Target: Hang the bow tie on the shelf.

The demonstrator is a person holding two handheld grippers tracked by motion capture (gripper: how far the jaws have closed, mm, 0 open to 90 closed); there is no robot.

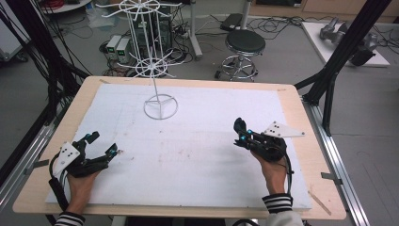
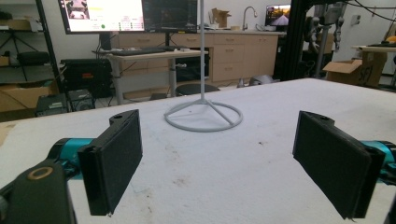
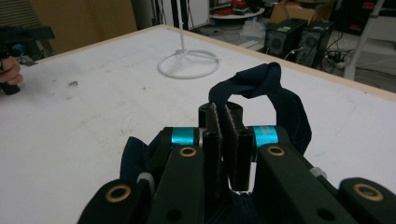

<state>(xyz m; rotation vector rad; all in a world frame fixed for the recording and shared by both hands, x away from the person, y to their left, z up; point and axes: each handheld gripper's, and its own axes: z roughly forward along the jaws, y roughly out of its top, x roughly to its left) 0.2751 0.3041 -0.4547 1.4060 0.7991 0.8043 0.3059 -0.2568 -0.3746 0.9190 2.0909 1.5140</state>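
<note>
Navy cloth loop [image 3: 275,88] clenched in right tool [image 3: 224,116] — left tool [image 2: 219,158] released, wide apart.

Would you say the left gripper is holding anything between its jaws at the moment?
No, the left gripper has its jaws wide apart with just the bare white table cover between them.

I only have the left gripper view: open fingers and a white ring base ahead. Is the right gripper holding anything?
Observer: Yes, the right gripper is shut on a dark blue fabric loop.
Operator: Where does the loop sit?
Observer: It arches up past the fingers, on the side toward the white stand.
Operator: What tops that pole?
Observer: The high view shows two tiers of wire hooks; I see nothing hanging on them.
</note>
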